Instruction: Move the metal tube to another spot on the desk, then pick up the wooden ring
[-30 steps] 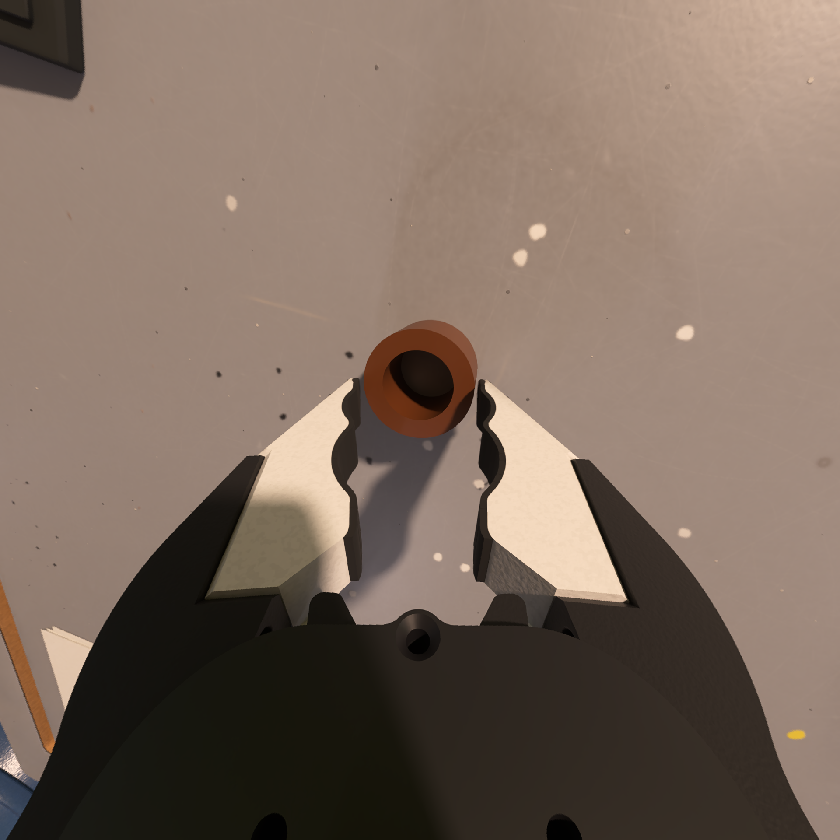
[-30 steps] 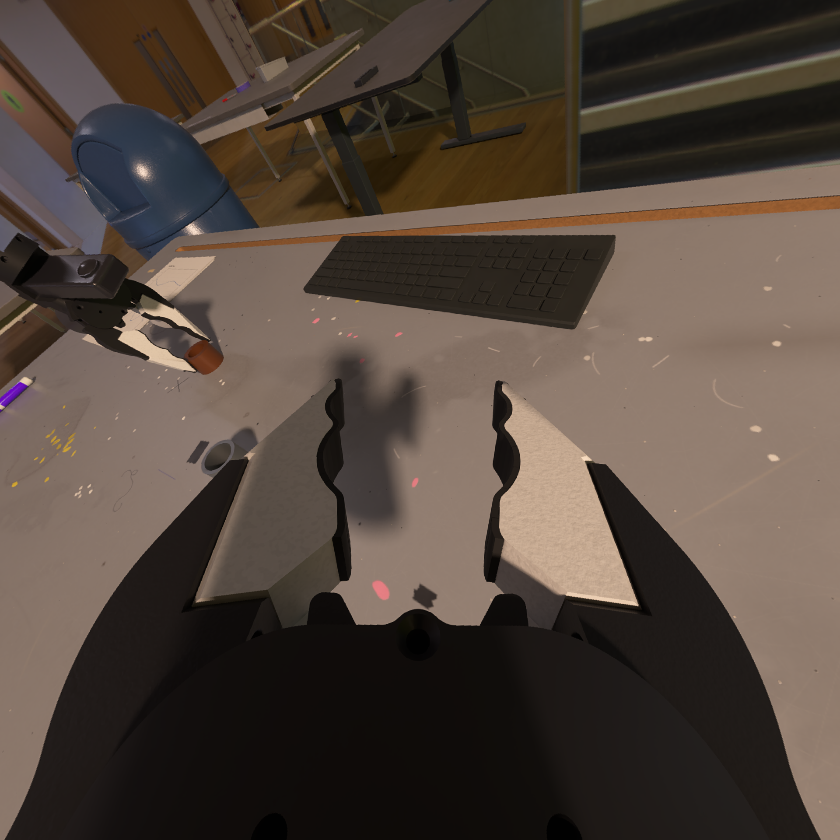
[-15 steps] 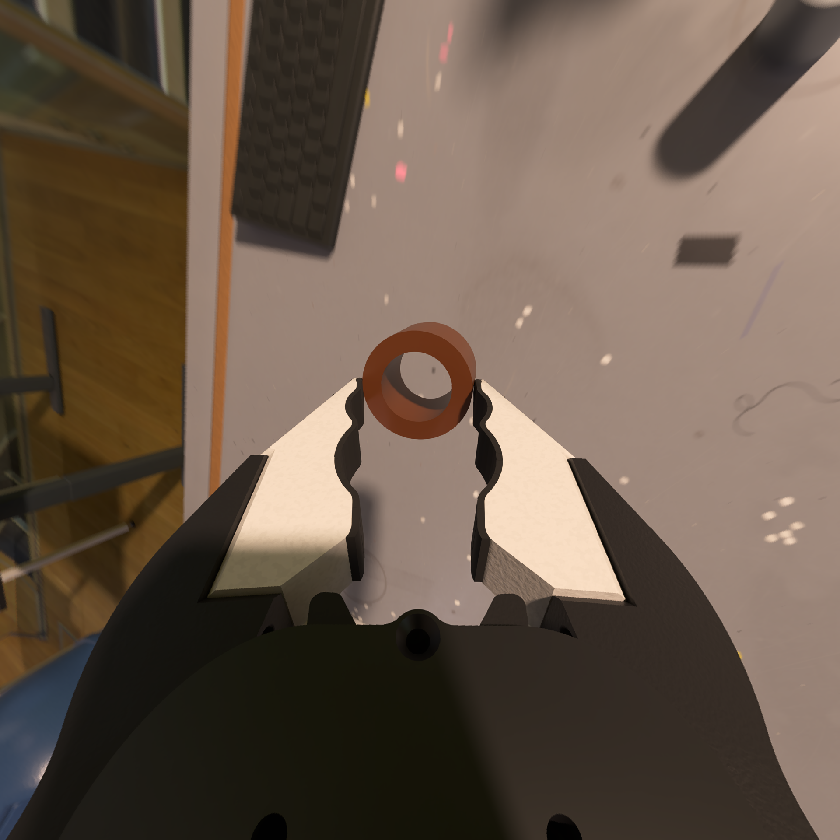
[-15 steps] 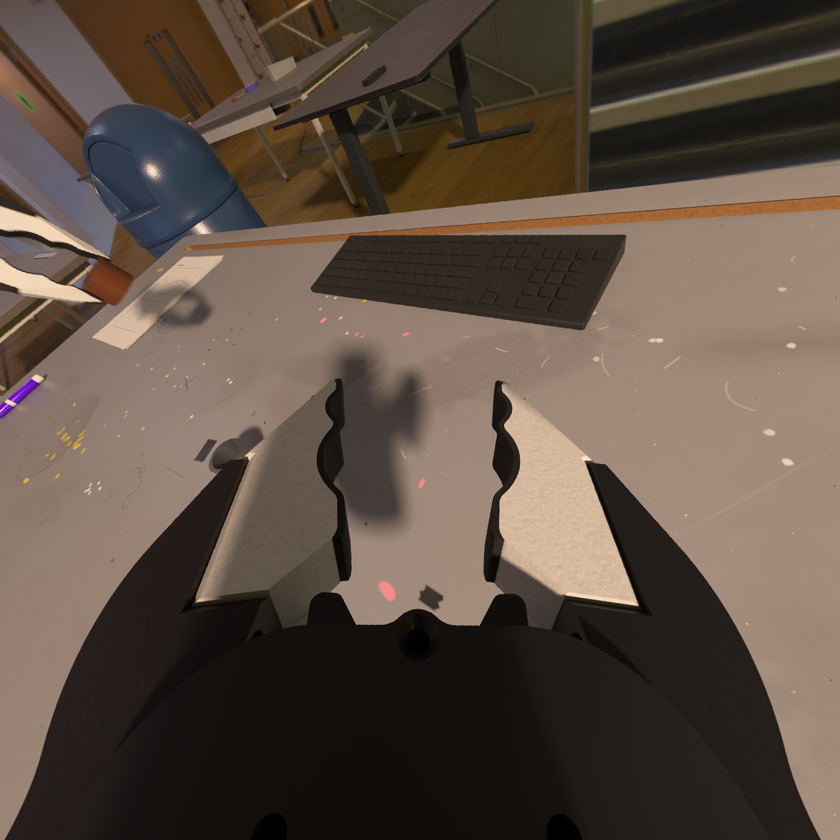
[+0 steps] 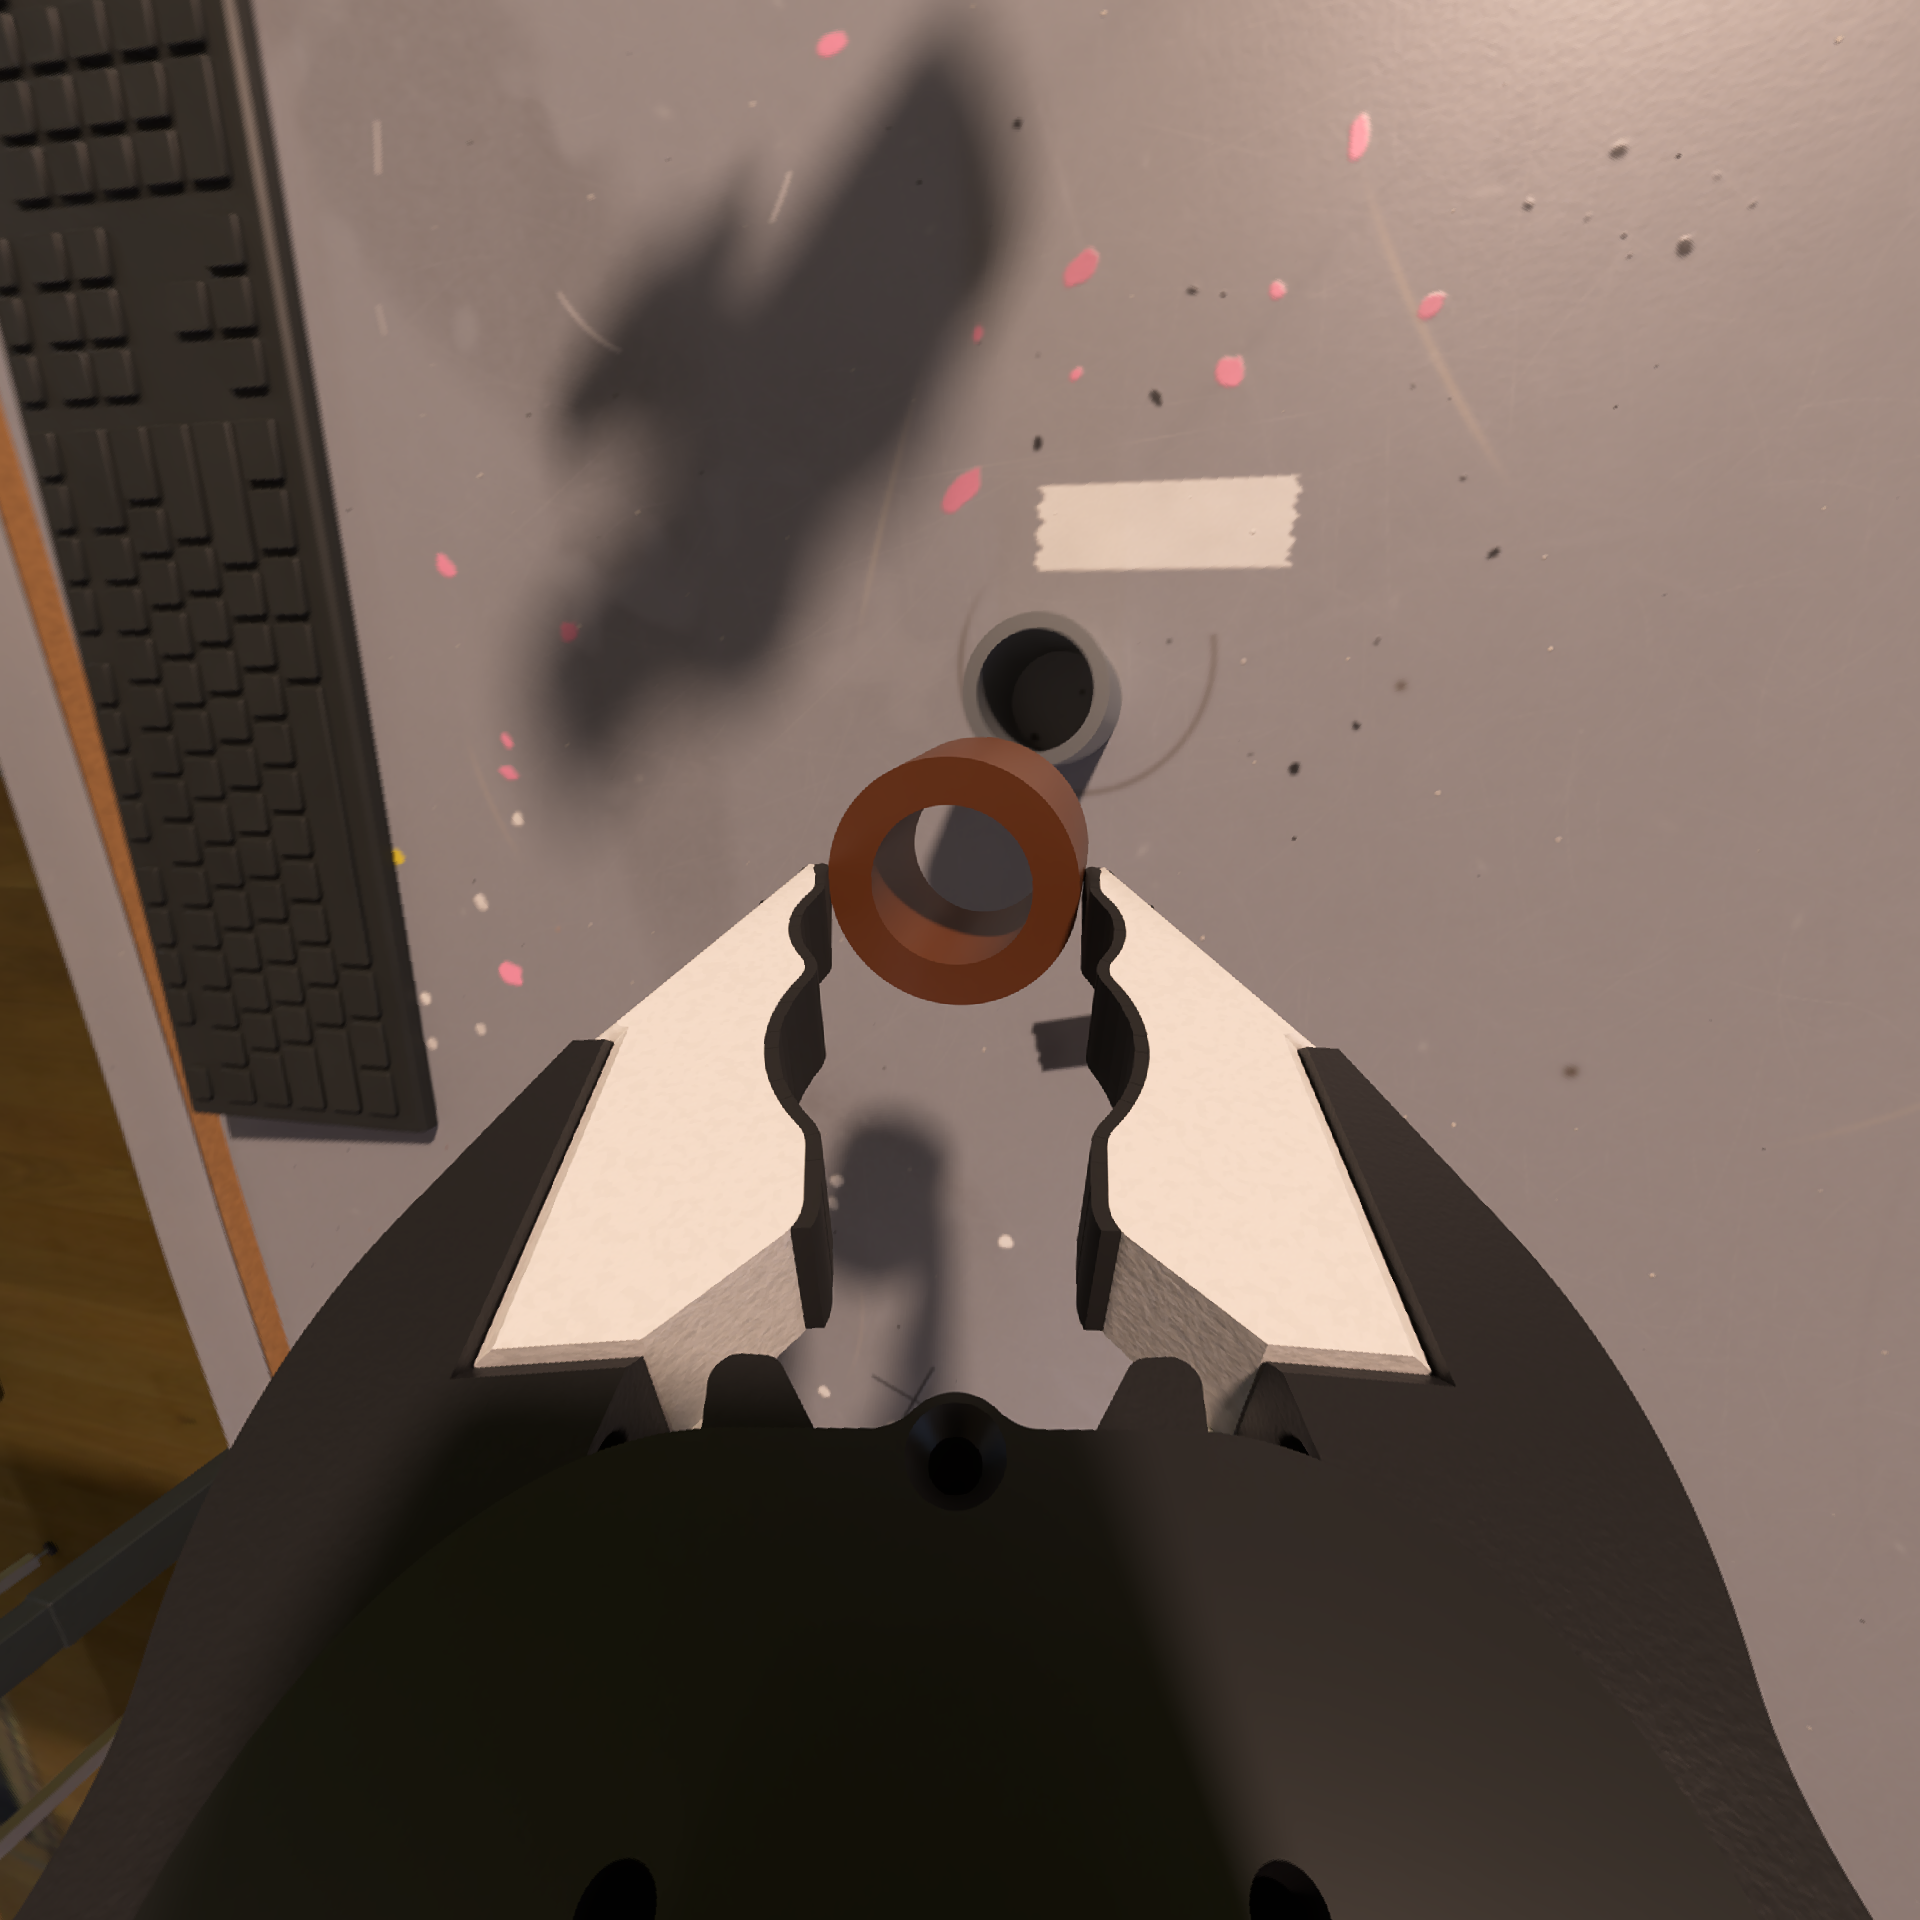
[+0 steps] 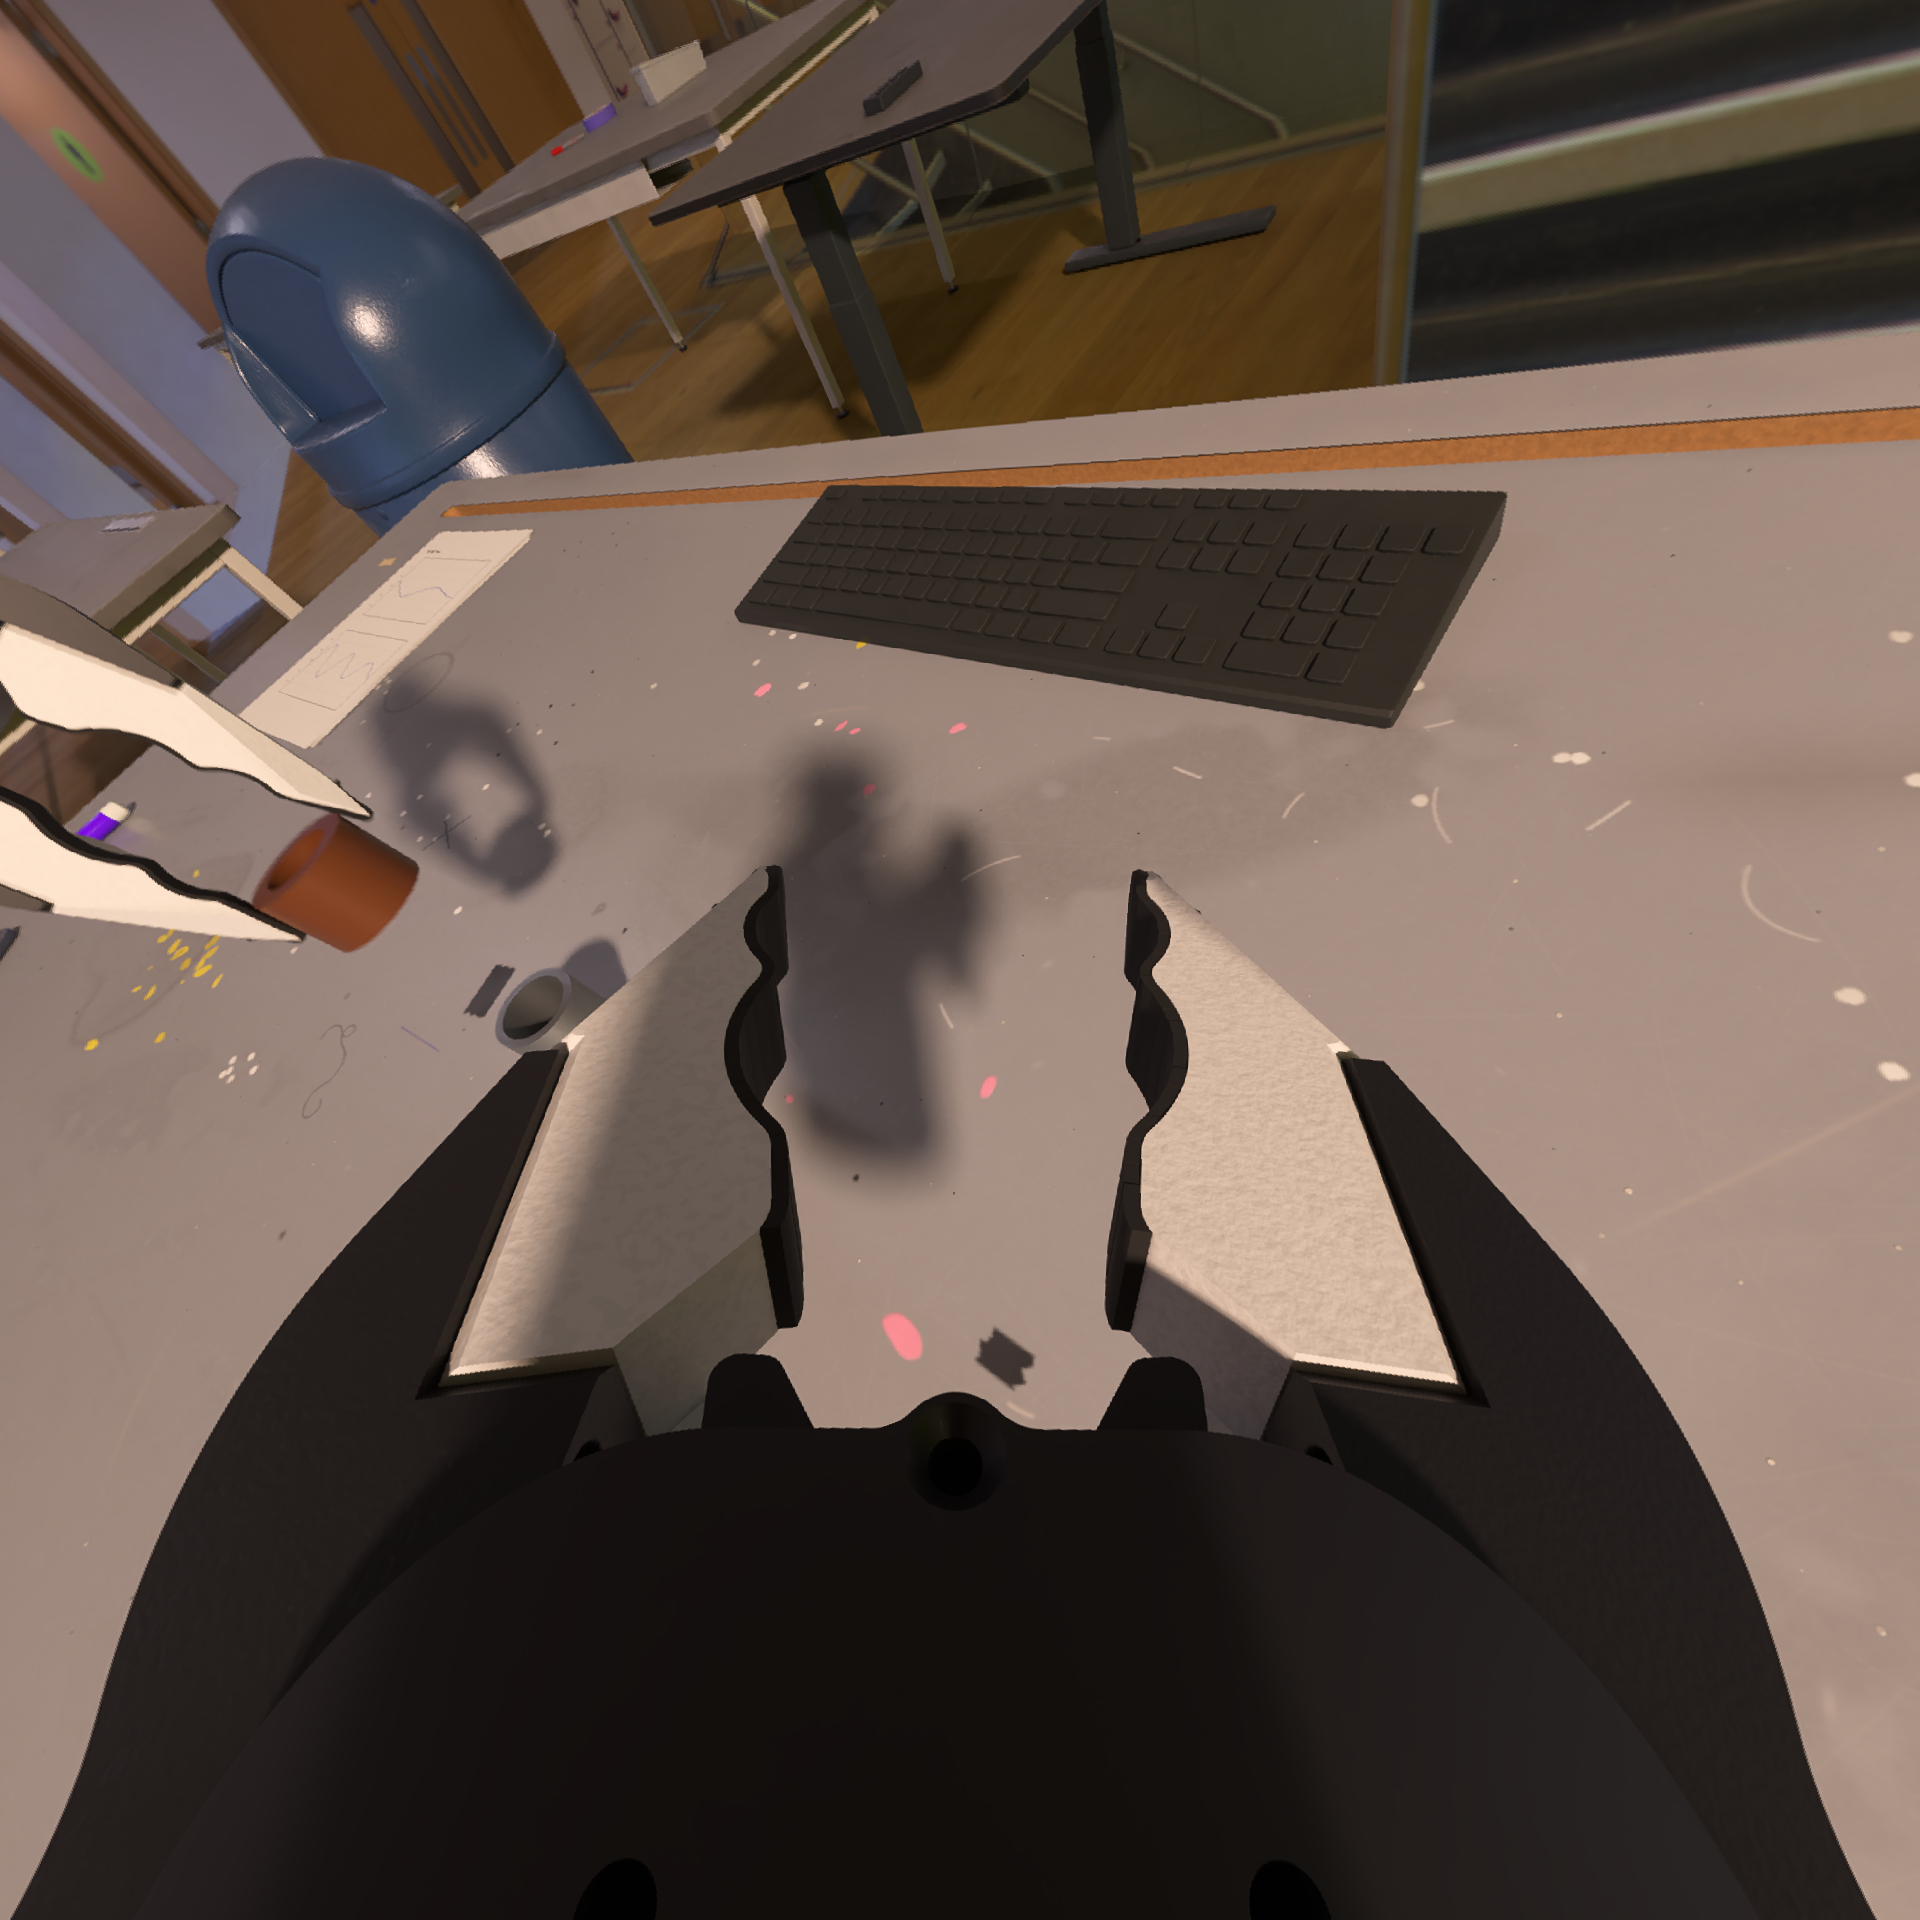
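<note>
My left gripper is shut on the brown wooden ring and holds it at its fingertips, high above the desk. In the right wrist view the ring and the left gripper's white fingers show at the far left, in the air. The grey metal tube stands upright on the desk below and just beyond the ring. It also shows in the right wrist view, partly hidden by my right finger. My right gripper is open and empty above the desk.
A black keyboard lies near the desk's far edge; it runs along the left side in the left wrist view. A strip of white tape lies past the tube. A sheet of paper lies at the desk corner. A blue bin stands beyond it.
My left gripper has lifted the ring off the desk, turned, and carried it over the metal tube. The right gripper has barely moved.
</note>
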You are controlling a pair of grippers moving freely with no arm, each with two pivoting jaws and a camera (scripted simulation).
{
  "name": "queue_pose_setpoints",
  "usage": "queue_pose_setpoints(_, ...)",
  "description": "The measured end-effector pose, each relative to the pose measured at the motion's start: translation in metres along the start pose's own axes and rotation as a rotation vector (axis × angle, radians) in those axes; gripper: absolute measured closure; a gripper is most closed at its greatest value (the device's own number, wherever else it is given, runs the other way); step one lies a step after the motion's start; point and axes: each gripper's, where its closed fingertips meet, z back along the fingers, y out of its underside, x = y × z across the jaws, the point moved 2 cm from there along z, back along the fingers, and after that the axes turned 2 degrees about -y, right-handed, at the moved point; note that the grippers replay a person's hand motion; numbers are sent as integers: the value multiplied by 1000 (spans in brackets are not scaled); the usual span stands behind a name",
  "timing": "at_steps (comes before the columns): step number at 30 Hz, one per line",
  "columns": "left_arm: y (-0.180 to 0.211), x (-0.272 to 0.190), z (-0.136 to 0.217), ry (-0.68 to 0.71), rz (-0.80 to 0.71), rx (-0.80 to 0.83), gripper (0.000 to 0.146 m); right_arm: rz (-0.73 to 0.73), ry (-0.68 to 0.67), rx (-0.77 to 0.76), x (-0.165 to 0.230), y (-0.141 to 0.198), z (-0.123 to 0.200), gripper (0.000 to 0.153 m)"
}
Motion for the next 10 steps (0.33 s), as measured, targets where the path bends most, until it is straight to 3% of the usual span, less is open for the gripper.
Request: queue_pose_setpoints(10, -18, -7, -22, 62, -30, 25, 98, -12, -3, -4, -3, -1, 1, 87)
